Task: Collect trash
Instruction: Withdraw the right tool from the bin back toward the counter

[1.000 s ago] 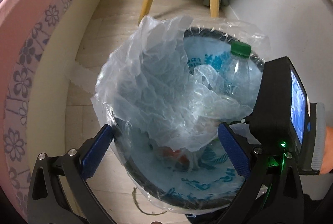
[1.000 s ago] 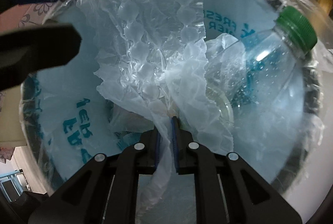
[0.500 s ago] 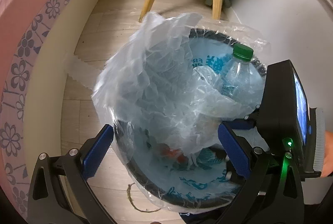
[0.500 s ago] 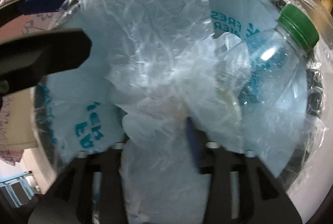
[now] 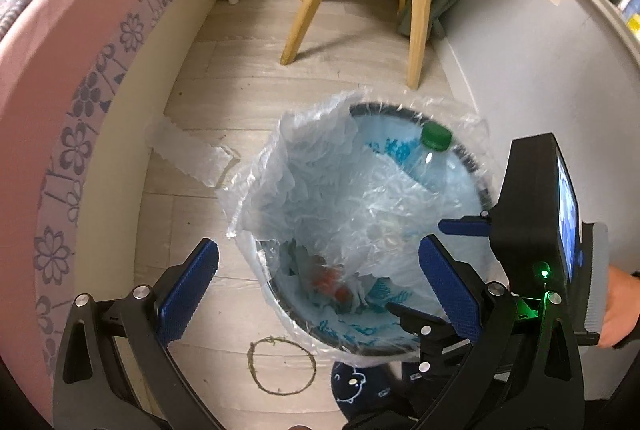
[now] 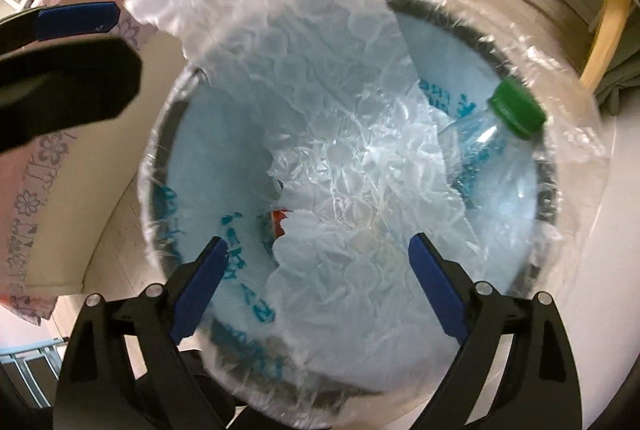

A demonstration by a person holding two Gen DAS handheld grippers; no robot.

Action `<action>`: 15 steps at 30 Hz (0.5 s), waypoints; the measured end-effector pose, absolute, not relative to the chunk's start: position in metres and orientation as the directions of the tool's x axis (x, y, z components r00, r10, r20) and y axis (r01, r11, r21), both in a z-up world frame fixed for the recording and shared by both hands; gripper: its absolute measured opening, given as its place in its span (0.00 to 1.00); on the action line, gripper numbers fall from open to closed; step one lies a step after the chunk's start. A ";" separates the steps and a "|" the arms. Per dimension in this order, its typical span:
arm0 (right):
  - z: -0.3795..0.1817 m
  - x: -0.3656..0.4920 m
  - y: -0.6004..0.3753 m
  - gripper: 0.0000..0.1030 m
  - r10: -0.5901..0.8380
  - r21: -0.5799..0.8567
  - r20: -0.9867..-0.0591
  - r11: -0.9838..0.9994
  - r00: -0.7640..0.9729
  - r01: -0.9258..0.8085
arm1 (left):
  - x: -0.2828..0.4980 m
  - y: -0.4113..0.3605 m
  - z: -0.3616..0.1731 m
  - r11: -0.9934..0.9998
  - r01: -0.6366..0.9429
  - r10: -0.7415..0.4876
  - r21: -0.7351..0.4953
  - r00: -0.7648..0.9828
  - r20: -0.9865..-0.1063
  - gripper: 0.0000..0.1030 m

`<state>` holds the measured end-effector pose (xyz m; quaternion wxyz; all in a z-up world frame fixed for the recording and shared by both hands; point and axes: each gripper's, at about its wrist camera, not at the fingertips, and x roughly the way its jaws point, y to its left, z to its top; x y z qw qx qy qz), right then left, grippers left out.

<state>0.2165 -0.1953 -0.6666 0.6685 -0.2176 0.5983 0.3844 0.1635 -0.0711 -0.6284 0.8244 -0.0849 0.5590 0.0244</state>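
Right gripper (image 6: 318, 264): your jaws have just been opening and now stand wide apart above the bin; the bubble wrap lies below and between them, with neither pad pressing on it.
Left gripper (image 5: 318, 280): your jaws are spread wide and hold nothing, hanging over the near-left edge of the bin.
Bubble wrap (image 6: 320, 118): a crumpled clear sheet resting inside the bin, its upper end sticking out over the far-left rim.
Trash bin (image 5: 472, 166): round, dark-rimmed, lined with a pale blue printed bag whose clear edge folds over the rim; it stands on the floor near the white wall.
Bottle (image 6: 486, 138): clear plastic with a green cap, leaning against the bin's right inner wall, cap at rim level.
Red scrap (image 5: 332, 280): deep in the bin, half hidden under the wrap.
Floor (image 5: 240, 78): pale wood planks; a loose clear plastic strip (image 5: 188, 152) lies left of the bin, a thin twine ring (image 5: 282, 366) just in front of it.
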 end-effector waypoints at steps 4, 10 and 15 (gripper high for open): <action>-0.641 0.219 -0.206 0.86 0.250 0.137 -0.968 0.627 0.031 -0.767 | 0.160 -0.074 -0.604 0.985 -0.128 -0.055 -0.112 0.385 -0.921 0.94; -0.601 0.210 -0.232 0.92 0.235 0.084 -0.966 0.670 0.103 -0.738 | 0.160 -0.087 -0.573 0.991 -0.085 -0.065 -0.106 0.386 -0.920 0.94; -0.559 0.195 -0.242 0.94 0.231 0.038 -0.957 0.695 0.174 -0.718 | 0.160 -0.102 -0.534 0.993 -0.063 -0.070 -0.104 0.402 -0.913 0.94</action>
